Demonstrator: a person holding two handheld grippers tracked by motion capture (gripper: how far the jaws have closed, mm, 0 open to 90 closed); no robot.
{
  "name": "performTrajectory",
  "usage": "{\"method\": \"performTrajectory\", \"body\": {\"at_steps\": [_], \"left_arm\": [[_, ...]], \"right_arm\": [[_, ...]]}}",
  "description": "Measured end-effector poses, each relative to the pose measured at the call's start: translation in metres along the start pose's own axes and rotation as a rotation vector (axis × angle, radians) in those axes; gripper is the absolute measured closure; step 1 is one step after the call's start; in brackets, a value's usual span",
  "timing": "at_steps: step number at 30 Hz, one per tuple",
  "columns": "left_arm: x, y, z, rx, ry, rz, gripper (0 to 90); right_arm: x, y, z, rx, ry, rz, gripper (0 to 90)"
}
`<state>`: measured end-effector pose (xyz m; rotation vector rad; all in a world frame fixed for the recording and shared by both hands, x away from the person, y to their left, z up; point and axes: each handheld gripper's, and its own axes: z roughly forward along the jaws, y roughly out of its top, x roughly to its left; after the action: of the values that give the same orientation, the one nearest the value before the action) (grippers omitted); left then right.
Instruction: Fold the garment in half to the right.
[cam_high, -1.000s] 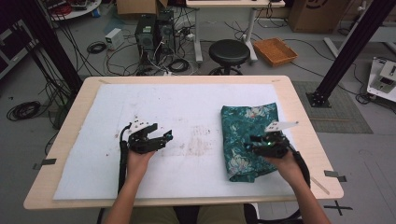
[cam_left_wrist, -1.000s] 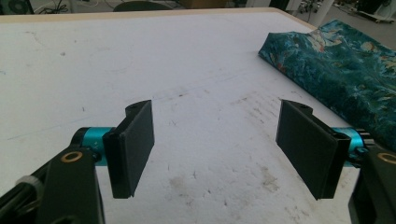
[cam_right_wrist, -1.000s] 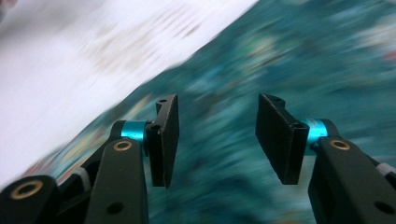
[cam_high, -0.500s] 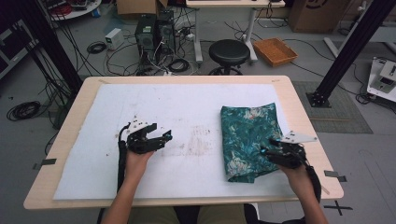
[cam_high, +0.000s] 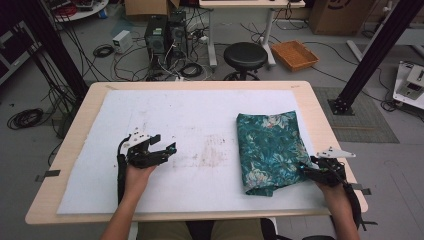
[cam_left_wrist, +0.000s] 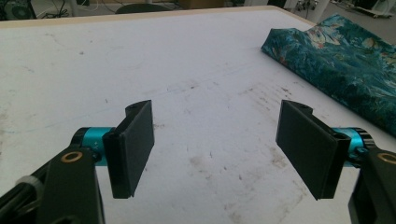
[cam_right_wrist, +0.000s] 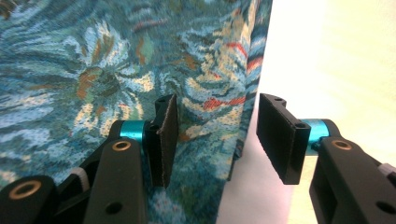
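Observation:
A folded teal floral cloth (cam_high: 270, 150) lies on the right half of the white mat (cam_high: 200, 115). My right gripper (cam_high: 306, 169) sits low at the cloth's near right edge. In the right gripper view the right gripper (cam_right_wrist: 215, 140) is open. One jaw is over the cloth (cam_right_wrist: 93, 60), the other over the bare mat, and the cloth's folded edge runs between them untouched. My left gripper (cam_high: 165, 143) hovers over the mat's left part, away from the cloth. The left gripper (cam_left_wrist: 219, 149) is open and empty, with the cloth (cam_left_wrist: 345, 60) far off at upper right.
The mat covers a wooden table (cam_high: 320, 115), whose right edge runs close behind my right hand. Faint brown stains (cam_high: 215, 147) mark the mat's middle. A stool (cam_high: 245, 52), computer towers and cables stand on the floor beyond the far edge.
My right gripper has slid rightward, from above the cloth's near part out to its right edge. The left gripper has stayed where it was.

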<state>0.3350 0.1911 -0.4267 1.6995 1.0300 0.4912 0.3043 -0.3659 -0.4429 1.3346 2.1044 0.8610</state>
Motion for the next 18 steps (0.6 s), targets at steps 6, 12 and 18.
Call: {"method": "performTrajectory", "body": {"at_steps": [6,12,18], "left_arm": [[0.006,-0.003,-0.007,-0.019,-0.001,-0.003,27.9],[0.010,-0.002,-0.010,-0.044,0.000,-0.011,27.9],[0.010,-0.001,-0.011,-0.051,-0.004,0.002,27.9]], "right_arm": [[0.002,0.008,-0.017,-0.169,0.020,0.034,38.9],[0.010,0.023,-0.018,-0.246,0.037,0.039,21.6],[0.015,0.041,-0.014,-0.248,0.052,0.041,21.6]]}}
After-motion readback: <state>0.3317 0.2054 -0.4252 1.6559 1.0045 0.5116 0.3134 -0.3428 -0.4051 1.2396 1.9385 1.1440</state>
